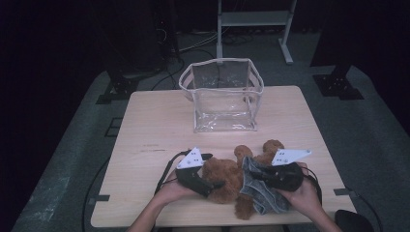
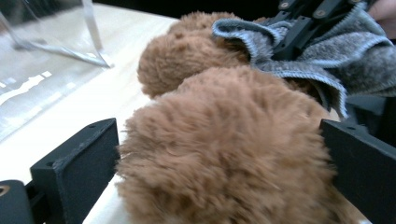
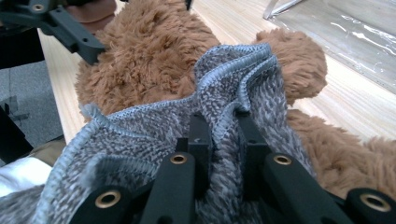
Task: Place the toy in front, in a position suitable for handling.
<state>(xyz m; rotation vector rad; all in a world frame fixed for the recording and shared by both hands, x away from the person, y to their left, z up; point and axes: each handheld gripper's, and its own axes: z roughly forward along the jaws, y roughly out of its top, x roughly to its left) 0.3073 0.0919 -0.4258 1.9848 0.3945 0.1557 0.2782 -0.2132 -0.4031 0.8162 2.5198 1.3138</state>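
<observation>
Brown teddy bear (image 1: 227, 180) lies near the front edge of the wooden table (image 1: 154, 121), w/ a grey knit garment (image 1: 263, 191) partly over its body; clear plastic bag (image 1: 222, 94) stands open well apart, twd the far edge. Left gripper (image 2: 224, 154) has its jaws spread wide around the bear's furry head, one on each side, fur bulging btwn them, can't tell if the pads actually press. Right gripper (image 3: 223, 135) is pinched closed on a fold of the garment's hem, over the bear's torso
</observation>
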